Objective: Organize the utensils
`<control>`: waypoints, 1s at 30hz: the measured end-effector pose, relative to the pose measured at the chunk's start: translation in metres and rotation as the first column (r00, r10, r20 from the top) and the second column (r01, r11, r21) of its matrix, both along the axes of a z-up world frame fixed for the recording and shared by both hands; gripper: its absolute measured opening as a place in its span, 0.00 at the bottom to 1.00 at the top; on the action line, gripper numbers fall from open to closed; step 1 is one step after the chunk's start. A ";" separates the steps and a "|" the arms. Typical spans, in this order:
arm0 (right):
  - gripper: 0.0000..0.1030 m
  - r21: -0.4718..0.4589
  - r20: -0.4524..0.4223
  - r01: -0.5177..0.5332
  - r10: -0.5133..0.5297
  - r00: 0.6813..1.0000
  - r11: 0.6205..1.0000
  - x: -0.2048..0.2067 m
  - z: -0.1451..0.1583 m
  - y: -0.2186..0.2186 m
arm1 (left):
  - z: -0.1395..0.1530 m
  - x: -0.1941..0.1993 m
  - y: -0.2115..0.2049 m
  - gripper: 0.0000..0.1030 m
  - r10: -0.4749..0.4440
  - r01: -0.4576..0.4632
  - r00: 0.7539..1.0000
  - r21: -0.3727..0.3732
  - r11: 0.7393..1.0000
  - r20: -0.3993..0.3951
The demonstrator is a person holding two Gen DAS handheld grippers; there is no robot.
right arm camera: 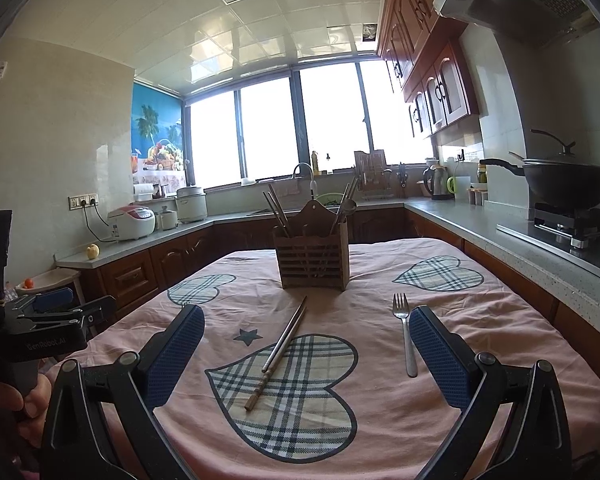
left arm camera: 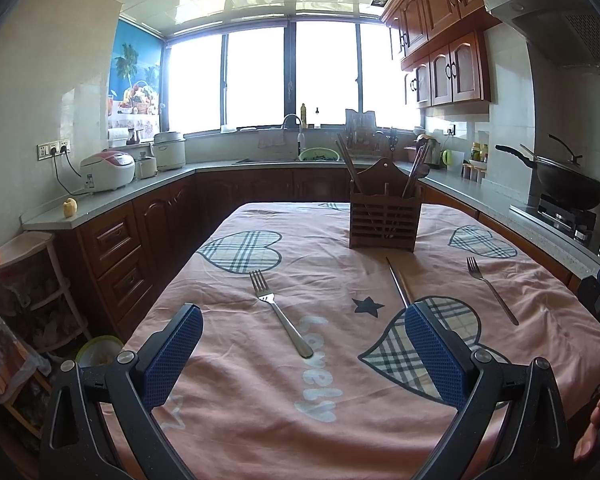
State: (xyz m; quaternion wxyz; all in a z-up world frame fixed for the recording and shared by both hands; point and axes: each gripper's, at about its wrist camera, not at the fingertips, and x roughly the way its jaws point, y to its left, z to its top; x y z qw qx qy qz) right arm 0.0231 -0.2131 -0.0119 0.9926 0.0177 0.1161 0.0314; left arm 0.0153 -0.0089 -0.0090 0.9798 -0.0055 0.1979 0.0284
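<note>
Both hand-held grippers, left (left arm camera: 303, 342) and right (right arm camera: 306, 342), hover wide open and empty over the worktop (right arm camera: 480, 320), where two thin, stiff, likely slippery forks (left arm camera: 281, 314) (right arm camera: 405, 334) and chopsticks (right arm camera: 278, 358) lie flat near the holder (right arm camera: 312, 256), best pinched mid-handle.

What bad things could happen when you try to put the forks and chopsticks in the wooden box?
The chopsticks lie close together, so the open right gripper might catch only one and roll the other away. The forks lie flat on the soft tablecloth, so the fingers might pinch cloth too. The wooden holder already has tall utensils sticking out, and bumping them might tip it.
</note>
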 end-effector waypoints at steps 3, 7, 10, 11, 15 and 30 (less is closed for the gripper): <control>1.00 0.001 -0.002 -0.001 0.001 1.000 1.000 0.000 0.000 0.000 | 0.000 0.000 -0.001 0.99 -0.002 0.002 1.000 0.002 1.000 0.000; 1.00 0.000 0.001 0.000 0.000 1.000 1.000 0.000 0.000 0.000 | 0.000 0.000 -0.001 0.99 -0.003 0.003 1.000 0.002 1.000 0.001; 1.00 0.000 0.001 -0.001 0.001 1.000 1.000 0.000 0.000 0.001 | 0.001 0.000 -0.002 0.99 -0.004 0.004 1.000 0.002 1.000 0.000; 1.00 0.001 0.001 -0.001 0.001 1.000 1.000 0.000 0.000 0.001 | 0.001 0.000 -0.002 0.99 -0.003 0.003 1.000 0.003 1.000 0.000; 1.00 0.002 0.001 -0.002 0.002 1.000 1.000 -0.001 0.000 0.000 | 0.001 0.000 -0.003 0.99 -0.004 0.004 1.000 0.002 1.000 0.000; 1.00 0.004 -0.009 -0.005 0.005 1.000 1.000 0.001 0.001 0.003 | 0.001 0.009 -0.005 0.99 -0.010 0.010 1.000 0.003 1.000 -0.016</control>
